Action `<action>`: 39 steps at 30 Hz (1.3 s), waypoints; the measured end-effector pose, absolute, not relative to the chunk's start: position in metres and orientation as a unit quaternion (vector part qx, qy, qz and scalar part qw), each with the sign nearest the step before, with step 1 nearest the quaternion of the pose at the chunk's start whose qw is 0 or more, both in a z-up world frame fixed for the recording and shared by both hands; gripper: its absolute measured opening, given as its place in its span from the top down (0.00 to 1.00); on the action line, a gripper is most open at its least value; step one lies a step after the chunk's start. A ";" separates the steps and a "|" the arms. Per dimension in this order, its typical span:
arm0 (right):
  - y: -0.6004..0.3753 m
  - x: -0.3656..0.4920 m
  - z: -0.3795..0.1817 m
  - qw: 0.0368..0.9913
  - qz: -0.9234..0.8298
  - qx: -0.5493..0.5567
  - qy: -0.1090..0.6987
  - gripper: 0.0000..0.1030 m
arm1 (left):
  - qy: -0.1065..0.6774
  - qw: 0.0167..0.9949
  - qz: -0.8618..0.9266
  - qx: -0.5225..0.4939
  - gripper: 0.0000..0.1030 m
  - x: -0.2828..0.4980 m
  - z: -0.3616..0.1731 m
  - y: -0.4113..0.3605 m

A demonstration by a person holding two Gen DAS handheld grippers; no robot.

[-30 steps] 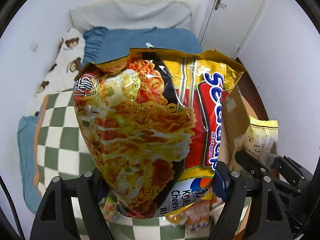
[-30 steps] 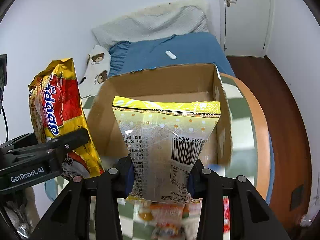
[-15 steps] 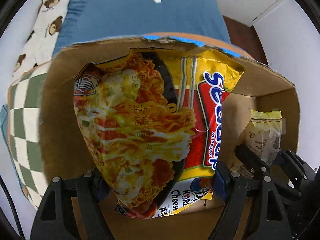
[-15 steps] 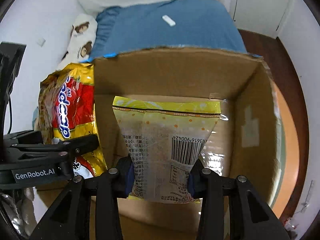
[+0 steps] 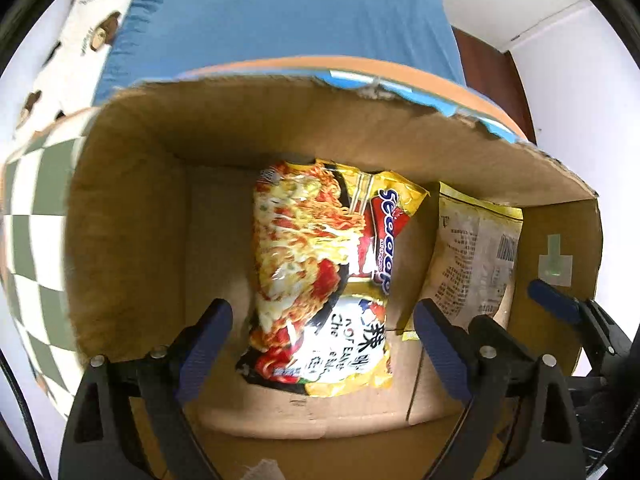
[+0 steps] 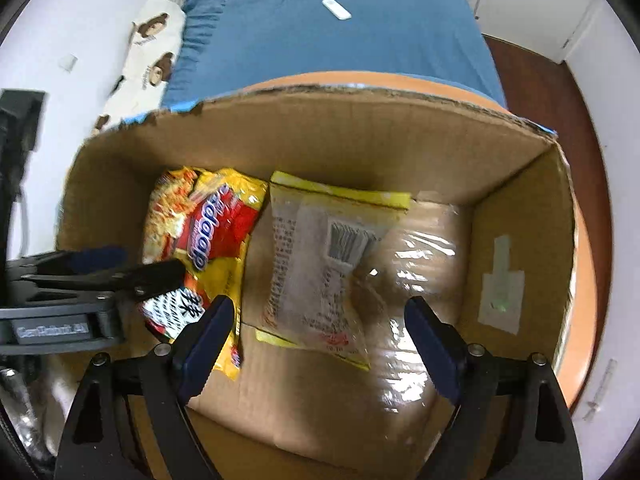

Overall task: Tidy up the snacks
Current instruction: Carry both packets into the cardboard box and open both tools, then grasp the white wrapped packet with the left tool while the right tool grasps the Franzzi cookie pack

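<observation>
Both grippers, left (image 5: pixel 322 344) and right (image 6: pixel 318 338), spread (just opened) above packets on box (image 6: pixel 520 216) floor.

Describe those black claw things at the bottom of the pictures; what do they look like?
They are two hand-held grippers. Each, left gripper and right gripper, has two angular black plastic fingers with round silver screws and dark blue pads on the inner faces. The left gripper's side carries a blurred white label. No hands or sleeves show.
</observation>
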State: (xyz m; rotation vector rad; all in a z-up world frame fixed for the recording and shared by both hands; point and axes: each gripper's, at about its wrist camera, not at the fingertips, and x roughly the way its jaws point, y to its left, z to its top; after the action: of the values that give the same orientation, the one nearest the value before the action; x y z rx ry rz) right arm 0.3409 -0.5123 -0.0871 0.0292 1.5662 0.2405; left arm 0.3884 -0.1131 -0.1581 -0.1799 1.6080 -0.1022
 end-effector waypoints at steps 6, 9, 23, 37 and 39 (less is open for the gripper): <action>-0.508 0.314 -0.059 0.716 0.081 0.013 0.693 0.13 | 0.691 0.719 -0.031 -0.070 0.10 0.358 -0.125 -0.102; -0.493 0.312 -0.047 0.727 0.072 0.018 0.683 0.13 | 0.673 0.736 -0.029 -0.064 0.10 0.349 -0.099 -0.098; -0.448 0.254 0.033 0.789 0.068 0.031 0.609 0.13 | 0.601 0.794 -0.038 -0.082 0.10 0.270 -0.028 -0.094; -0.490 0.124 -0.009 0.779 0.040 0.100 0.618 0.23 | 0.621 0.784 -0.016 0.000 0.10 0.144 -0.086 -0.089; -0.502 0.104 -0.032 0.766 0.024 0.113 0.632 0.23 | 0.643 0.765 -0.014 0.011 0.10 0.141 -0.113 -0.086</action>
State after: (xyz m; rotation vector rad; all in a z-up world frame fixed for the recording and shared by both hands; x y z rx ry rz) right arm 0.1042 -0.5021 -0.0319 0.2452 1.3730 0.0514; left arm 0.1410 -0.0856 -0.1133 0.0233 1.3976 -0.0308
